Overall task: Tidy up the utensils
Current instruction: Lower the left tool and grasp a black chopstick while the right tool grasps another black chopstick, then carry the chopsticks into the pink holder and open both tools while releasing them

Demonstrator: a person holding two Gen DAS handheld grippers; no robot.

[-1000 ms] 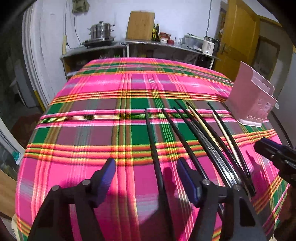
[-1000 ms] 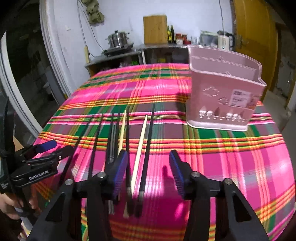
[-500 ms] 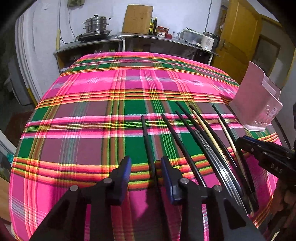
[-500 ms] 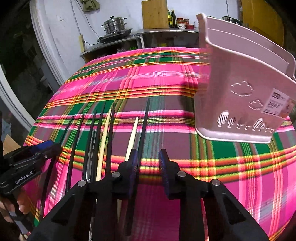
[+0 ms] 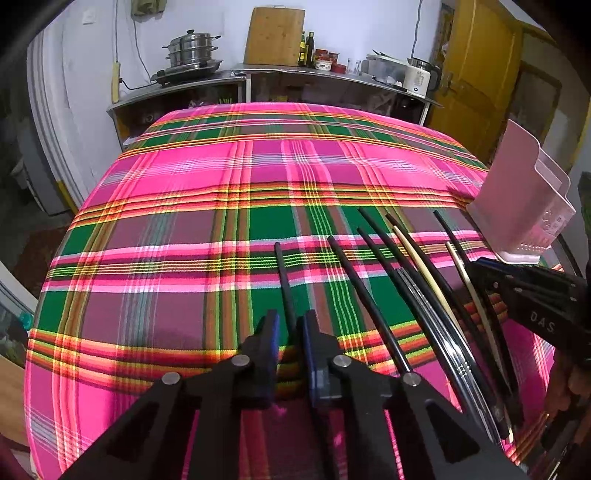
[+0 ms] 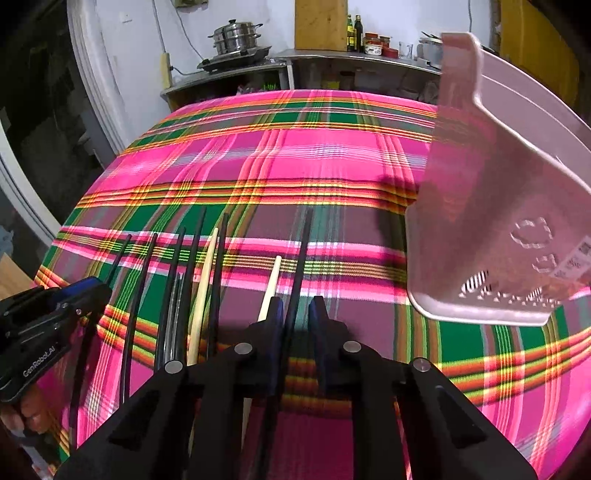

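Several chopsticks lie side by side on the pink plaid tablecloth point(image 5: 184, 206): black ones point(image 5: 369, 288), pale wooden ones point(image 5: 424, 266) and metal ones point(image 5: 436, 325). My left gripper point(image 5: 290, 325) is shut on the leftmost black chopstick point(image 5: 282, 273), which still rests on the cloth. My right gripper point(image 6: 297, 314) is closing around the rightmost black chopstick point(image 6: 304, 243). A sliver of cloth still shows beside that stick. A pale chopstick point(image 6: 271, 280) lies just left of it. The pink utensil holder point(image 6: 498, 203) stands close at the right and also shows in the left wrist view point(image 5: 517, 206).
The left gripper's tip point(image 6: 85, 291) shows at the left edge of the right wrist view, with a hand below it. The right gripper's tip point(image 5: 487, 269) shows at the right of the left view. Behind the table stand a counter with a steamer pot point(image 5: 192, 48), a cutting board point(image 5: 275, 35) and a yellow door point(image 5: 476, 74).
Both grippers have moved forward and down over the chopsticks. Their jaws have narrowed from wide open, each around a black chopstick. The pink holder looms larger in the right view.
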